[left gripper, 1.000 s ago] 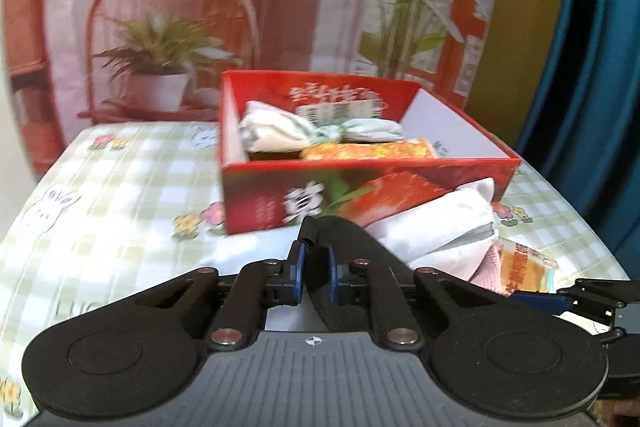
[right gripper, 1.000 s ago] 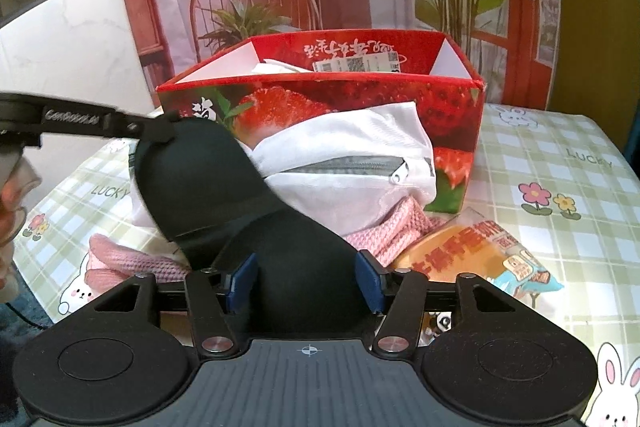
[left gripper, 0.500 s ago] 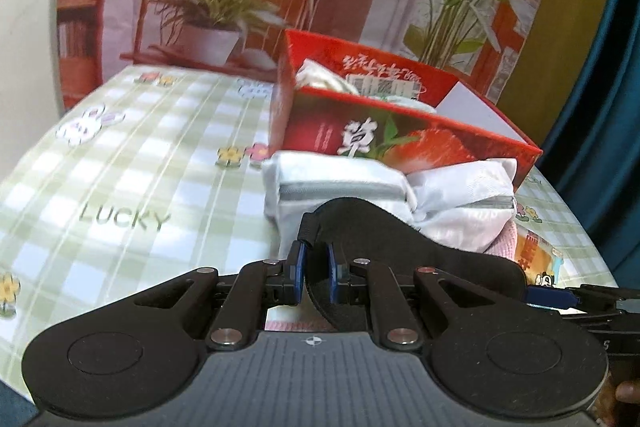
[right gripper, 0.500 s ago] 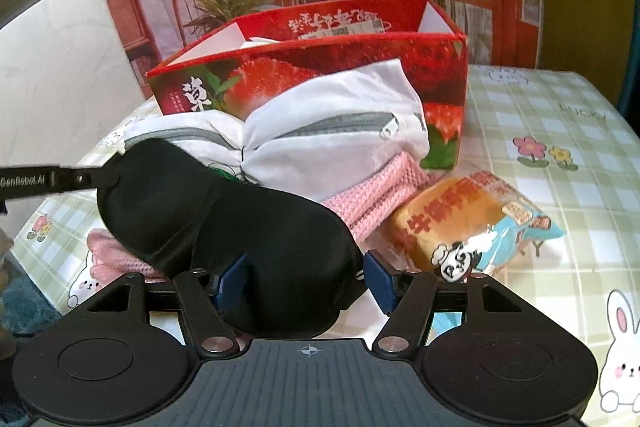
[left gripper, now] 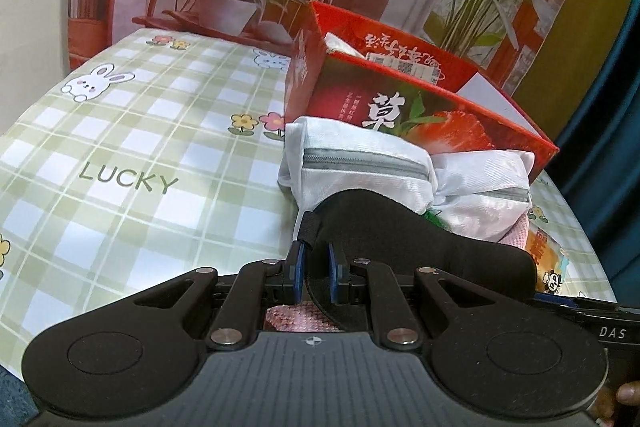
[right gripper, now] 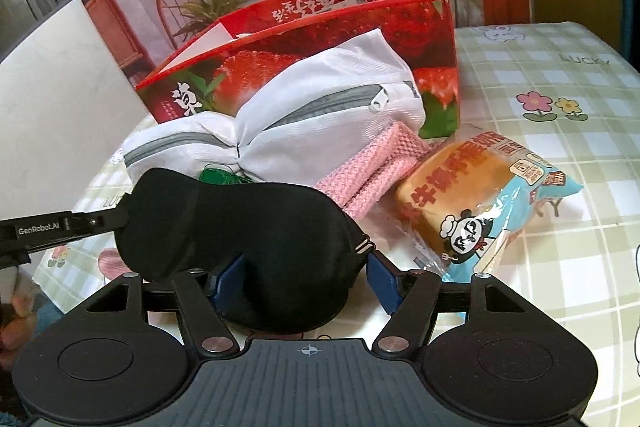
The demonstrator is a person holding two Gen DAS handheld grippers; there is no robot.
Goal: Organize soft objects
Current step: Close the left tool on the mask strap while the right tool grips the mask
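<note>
Your left gripper [left gripper: 316, 273] is clamped on one end of the black eye mask [right gripper: 240, 231], hanging over the surface [left gripper: 120, 155] near the red box [right gripper: 320, 39]; your right gripper [right gripper: 306, 281] gapes around the other end, probably lining up a fold.

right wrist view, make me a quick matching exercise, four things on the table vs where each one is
Things
1. black eye mask
2. white zip pouch
3. pink knit cloth
4. bread packet

Places
a. against the front of the red strawberry box
b. on the checked tablecloth, right of the pink cloth
c. nearest the camera, one end pinched by the left gripper
d. partly tucked under the white pouch

Pairs: 1-c, 2-a, 3-d, 4-b
</note>
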